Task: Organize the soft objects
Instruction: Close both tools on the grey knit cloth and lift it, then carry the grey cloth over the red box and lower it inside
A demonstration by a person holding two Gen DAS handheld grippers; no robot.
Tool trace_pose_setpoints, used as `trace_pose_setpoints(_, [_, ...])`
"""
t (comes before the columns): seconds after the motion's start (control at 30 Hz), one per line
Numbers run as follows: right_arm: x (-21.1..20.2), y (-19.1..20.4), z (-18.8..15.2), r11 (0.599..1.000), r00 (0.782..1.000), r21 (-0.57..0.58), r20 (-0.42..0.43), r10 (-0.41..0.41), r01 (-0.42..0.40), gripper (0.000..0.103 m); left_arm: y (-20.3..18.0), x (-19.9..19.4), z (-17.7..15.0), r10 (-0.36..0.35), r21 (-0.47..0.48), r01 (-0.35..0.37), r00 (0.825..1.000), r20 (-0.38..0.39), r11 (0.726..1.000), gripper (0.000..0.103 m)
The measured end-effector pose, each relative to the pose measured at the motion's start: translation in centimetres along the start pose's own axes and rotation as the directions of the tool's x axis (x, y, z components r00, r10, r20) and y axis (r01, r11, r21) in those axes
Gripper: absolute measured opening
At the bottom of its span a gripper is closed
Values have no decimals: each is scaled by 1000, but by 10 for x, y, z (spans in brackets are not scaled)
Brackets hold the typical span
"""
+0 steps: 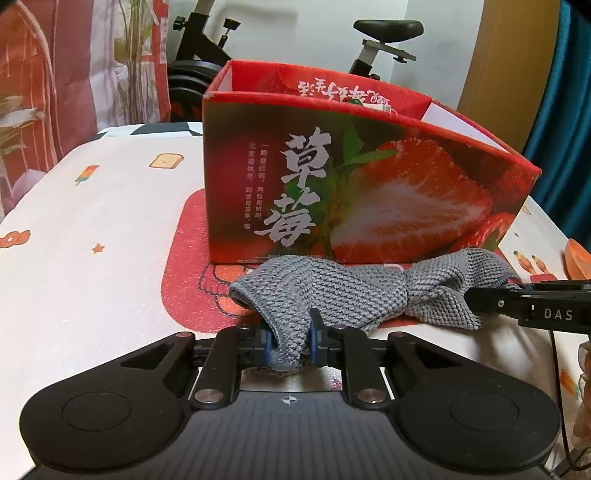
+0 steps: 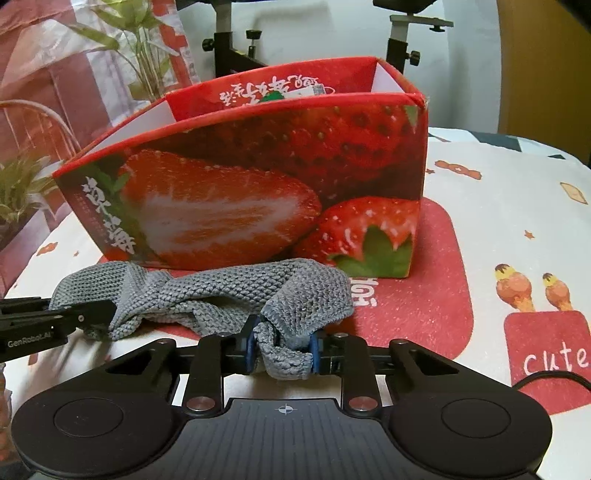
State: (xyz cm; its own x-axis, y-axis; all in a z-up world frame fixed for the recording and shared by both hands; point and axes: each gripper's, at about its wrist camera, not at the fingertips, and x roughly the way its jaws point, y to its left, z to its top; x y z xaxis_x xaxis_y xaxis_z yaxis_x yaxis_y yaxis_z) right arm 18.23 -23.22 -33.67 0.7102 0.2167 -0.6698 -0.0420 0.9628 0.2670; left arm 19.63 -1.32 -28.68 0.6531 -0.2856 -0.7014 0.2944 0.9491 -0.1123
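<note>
Pinching one end of a grey knitted cloth [image 1: 332, 291], the left gripper [image 1: 291, 343] lies low and level over the table, its blue-padded fingers closed on a bunched fold of the fabric. The right gripper [image 2: 282, 349] has the same low, level pose and clamps the opposite end of the cloth [image 2: 221, 295] between its own blue pads. Each gripper shows in the other's view as a black finger coming in from the side: the right gripper [image 1: 517, 302] from the right edge, the left gripper [image 2: 55, 319] from the left edge. Between them the cloth hangs crumpled and twisted near its middle, stretched across just in front of the box.

One red strawberry-printed box [image 1: 351, 177] stands open-topped directly behind the cloth, its front wall close to the fabric and blocking the way forward. Something with a white and green tip peeks above its rim [image 2: 288, 94]; what it is cannot be told. The box [image 2: 258, 177] sits on a red mat [image 2: 424, 295] over a white tablecloth [image 1: 92, 221] printed with small cartoons. Behind stand one exercise bike [image 1: 384, 33] and a leafy plant [image 2: 140, 48].

Counted: two grippers, one cloth, one box, one mat.
</note>
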Motion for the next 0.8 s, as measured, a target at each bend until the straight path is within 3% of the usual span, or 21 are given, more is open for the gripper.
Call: trace_pose_setpoints(0.8, [-65, 21, 21, 997, 988, -72, 148, 32, -22, 21, -10, -61, 17, -6, -18, 9, 988, 152, 1000, 16])
